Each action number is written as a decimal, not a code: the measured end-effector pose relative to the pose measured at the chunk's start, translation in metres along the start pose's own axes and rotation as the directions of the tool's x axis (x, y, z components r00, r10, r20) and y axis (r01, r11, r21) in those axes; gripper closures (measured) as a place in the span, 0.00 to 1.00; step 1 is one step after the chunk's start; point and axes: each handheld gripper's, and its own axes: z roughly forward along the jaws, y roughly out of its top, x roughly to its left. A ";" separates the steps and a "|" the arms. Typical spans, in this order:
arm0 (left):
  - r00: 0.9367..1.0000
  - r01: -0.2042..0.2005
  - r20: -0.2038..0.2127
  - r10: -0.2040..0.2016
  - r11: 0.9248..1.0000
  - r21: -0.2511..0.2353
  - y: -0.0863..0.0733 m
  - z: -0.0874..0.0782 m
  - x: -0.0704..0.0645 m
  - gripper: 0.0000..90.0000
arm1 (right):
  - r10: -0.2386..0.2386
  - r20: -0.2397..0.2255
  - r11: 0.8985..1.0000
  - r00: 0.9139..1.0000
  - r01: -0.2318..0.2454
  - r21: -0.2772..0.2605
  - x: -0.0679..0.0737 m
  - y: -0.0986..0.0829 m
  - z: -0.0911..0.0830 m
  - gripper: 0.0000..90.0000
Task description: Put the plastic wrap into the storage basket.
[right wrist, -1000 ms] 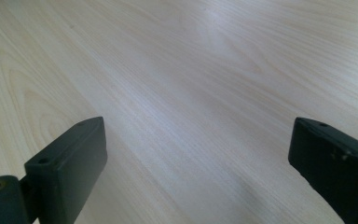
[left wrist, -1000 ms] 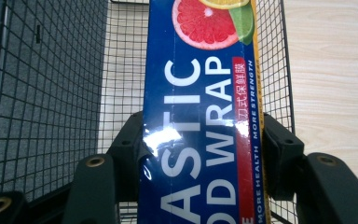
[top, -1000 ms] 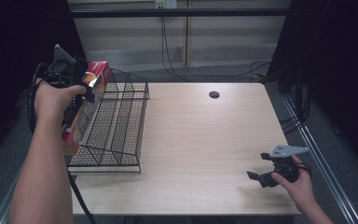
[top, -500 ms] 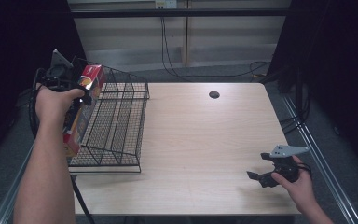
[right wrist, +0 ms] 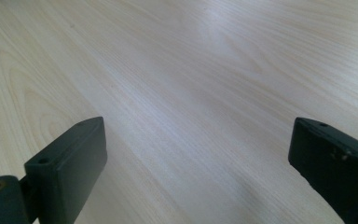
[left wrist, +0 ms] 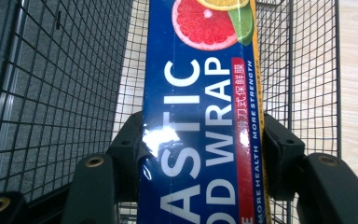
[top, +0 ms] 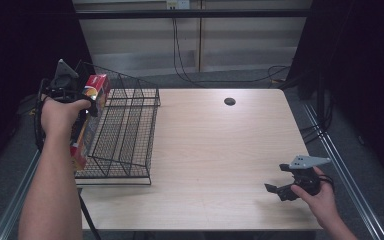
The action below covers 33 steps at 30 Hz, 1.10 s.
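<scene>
Plastic wrap box is hanging in the left gripper at the far left of the scene, beside the left wall of the wire basket. In the high view the box is standing nearly upright, its long axis running from the red top end by the hand down toward the table edge, and it is leaning slightly against or just outside the basket's left side; I cannot tell whether its lower end is already inside the wires. In the left gripper view the jaws are clamping the plastic wrap box across its narrow width, one pad on each long edge, with the box's length running straight ahead along the jaws and the mesh of the wire basket lying beyond and to both sides. The basket is looking empty, its floor bare through the wire. Judging from this, the coming move is turning on bringing the long box rightward and down so that its length lies along the basket. Across the wooden table, at the near right, the right gripper is resting low over the bare table with its jaws spread wide and holding nothing, well apart from the basket.
</scene>
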 end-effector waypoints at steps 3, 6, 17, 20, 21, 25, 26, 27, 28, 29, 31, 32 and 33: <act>1.000 -0.002 -0.010 0.002 1.000 0.004 0.000 0.003 0.001 0.48 | -0.002 0.003 1.000 1.000 0.002 0.002 0.000 0.000 0.000 0.05; 1.000 -0.006 -0.013 0.006 1.000 0.008 0.001 0.005 0.000 0.48 | 0.000 0.005 1.000 1.000 0.000 0.001 0.000 0.000 -0.001 0.05; 1.000 -0.002 -0.011 0.003 1.000 0.022 0.002 0.012 -0.003 0.48 | 0.004 0.005 1.000 1.000 -0.004 0.000 -0.001 -0.001 -0.001 0.05; 1.000 0.001 -0.021 -0.001 1.000 0.021 0.003 0.014 -0.003 0.48 | 0.000 0.005 1.000 1.000 0.000 0.001 0.000 -0.001 -0.001 0.05; 1.000 0.001 -0.021 -0.001 1.000 0.021 0.003 0.014 -0.003 0.48 | 0.000 0.005 1.000 1.000 0.000 0.000 0.000 -0.001 -0.001 0.05; 1.000 0.004 -0.026 -0.003 1.000 0.030 0.004 0.017 -0.004 0.47 | 0.001 0.005 1.000 1.000 -0.001 0.001 0.000 -0.001 -0.001 0.05; 1.000 0.004 -0.026 -0.003 1.000 0.030 0.004 0.017 -0.004 0.47 | 0.001 0.005 1.000 1.000 -0.001 0.001 0.000 -0.001 -0.001 0.05; 1.000 0.008 -0.027 -0.007 0.999 0.034 0.005 0.018 -0.005 0.47 | 0.002 0.004 1.000 1.000 -0.002 0.003 0.000 -0.001 0.000 0.05; 1.000 0.008 -0.027 -0.007 0.999 0.034 0.005 0.018 -0.005 0.47 | 0.002 0.004 1.000 1.000 -0.002 0.004 0.000 -0.001 0.000 0.05; 1.000 0.007 -0.027 -0.006 0.999 0.040 0.006 0.019 -0.005 0.47 | 0.001 0.002 1.000 1.000 -0.001 0.005 0.000 -0.001 0.000 0.05; 0.999 0.010 -0.033 -0.008 0.999 0.047 0.007 0.021 -0.006 0.47 | 0.000 0.005 1.000 1.000 0.000 0.004 0.000 -0.001 0.000 0.05; 1.000 -0.005 -0.027 0.006 0.999 0.053 0.008 0.021 -0.005 0.47 | 0.001 0.003 1.000 1.000 -0.001 0.003 0.000 -0.001 0.000 0.05; 1.000 -0.002 -0.027 0.003 0.999 0.049 0.008 0.022 -0.005 0.47 | 0.002 0.002 1.000 1.000 -0.002 0.003 0.000 -0.001 0.000 0.05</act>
